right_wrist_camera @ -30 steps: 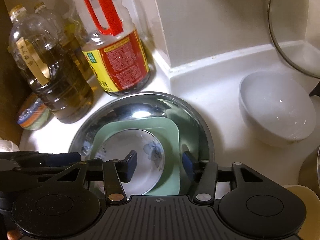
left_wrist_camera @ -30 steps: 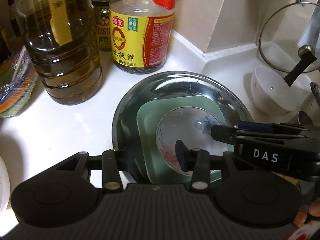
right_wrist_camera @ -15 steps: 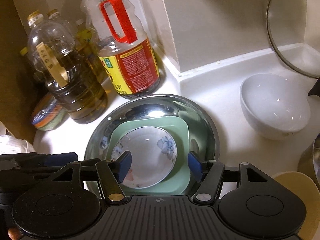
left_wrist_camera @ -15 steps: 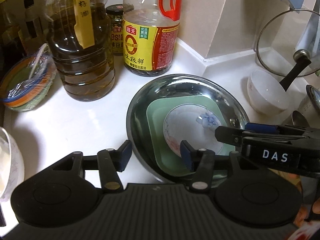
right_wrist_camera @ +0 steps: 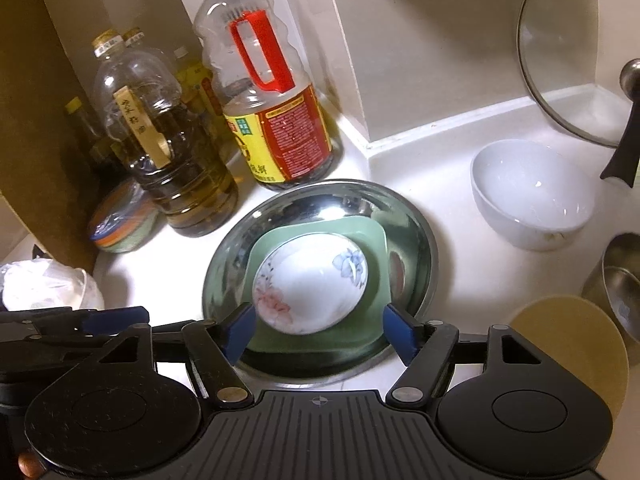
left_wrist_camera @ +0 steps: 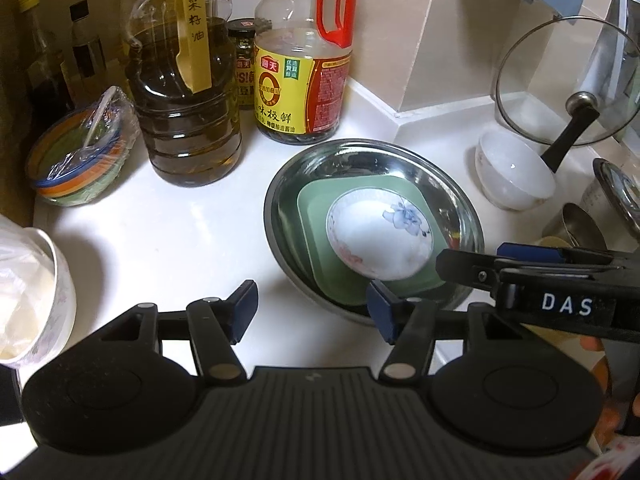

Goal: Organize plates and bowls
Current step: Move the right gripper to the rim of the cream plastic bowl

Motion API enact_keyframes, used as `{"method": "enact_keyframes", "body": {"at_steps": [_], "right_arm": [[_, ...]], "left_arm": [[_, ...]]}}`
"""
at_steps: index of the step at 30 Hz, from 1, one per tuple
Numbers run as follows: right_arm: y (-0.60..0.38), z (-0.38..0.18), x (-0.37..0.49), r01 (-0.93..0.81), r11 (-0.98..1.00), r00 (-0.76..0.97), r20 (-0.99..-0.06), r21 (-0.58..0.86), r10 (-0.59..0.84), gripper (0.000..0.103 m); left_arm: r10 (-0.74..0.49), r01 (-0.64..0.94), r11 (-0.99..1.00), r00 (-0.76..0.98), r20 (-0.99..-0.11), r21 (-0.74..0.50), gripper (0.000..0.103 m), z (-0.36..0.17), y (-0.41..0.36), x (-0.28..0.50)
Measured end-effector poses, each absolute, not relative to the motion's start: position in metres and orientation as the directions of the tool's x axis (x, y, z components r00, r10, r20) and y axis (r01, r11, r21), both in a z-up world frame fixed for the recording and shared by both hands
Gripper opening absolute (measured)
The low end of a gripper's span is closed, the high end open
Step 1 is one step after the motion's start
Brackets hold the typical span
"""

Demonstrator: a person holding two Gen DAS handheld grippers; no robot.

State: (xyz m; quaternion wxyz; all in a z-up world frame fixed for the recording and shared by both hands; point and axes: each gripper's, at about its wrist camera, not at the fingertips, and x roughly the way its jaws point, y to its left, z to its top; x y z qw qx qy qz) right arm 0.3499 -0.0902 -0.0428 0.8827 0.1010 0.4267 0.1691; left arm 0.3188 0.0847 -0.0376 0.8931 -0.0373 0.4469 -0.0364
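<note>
I have both claws hovering over the stack on the white tabletop [left_wrist_camera: 168, 236]. The left claw [left_wrist_camera: 310, 306] is opening, nothing between its blue pads, just bare tabletop and the near rim of the steel basin [left_wrist_camera: 400, 152]. The right claw [right_wrist_camera: 318, 330] is opening too, its pads standing either side of the floral plate [right_wrist_camera: 310, 284] as seen from its camera but not pressing on it. That plate sits in the green square dish [right_wrist_camera: 374, 236], which sits in the steel basin, close beside the soy sauce bottle [right_wrist_camera: 276, 136] and the oil bottle [right_wrist_camera: 176, 168].

I judge this nest done, so my next piece is the white bowl [right_wrist_camera: 528, 192], standing apart on the right near the glass lid [left_wrist_camera: 560, 80]. To do it well I would clear the basin rim with both claws first, then bring the right one down over the bowl's wall, one pad inside and one outside, staying clear of the lid's black handle [left_wrist_camera: 564, 142]
</note>
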Motion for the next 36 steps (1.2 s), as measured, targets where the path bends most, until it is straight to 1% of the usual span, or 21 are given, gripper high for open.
{"method": "enact_keyframes", "body": {"at_steps": [14, 24, 36], "right_arm": [[-0.100, -0.033, 0.308, -0.216, 0.911, 0.577, -0.707, 0.351, 0.409, 0.074], [-0.119, -0.034, 0.280, -0.200, 0.919, 0.575, -0.719, 0.339, 0.390, 0.074], [-0.157, -0.036, 0.251, -0.085, 0.938, 0.595, -0.738, 0.336, 0.319, 0.074]], "left_arm": [[-0.115, 0.055, 0.993, 0.589, -0.800, -0.103, 0.059, -0.033, 0.079, 0.285], [-0.143, 0.105, 0.989, 0.579, -0.802, -0.101, 0.059, -0.032, 0.060, 0.273], [-0.205, 0.193, 0.974, 0.536, -0.819, -0.118, 0.059, -0.040, 0.028, 0.266]]}}
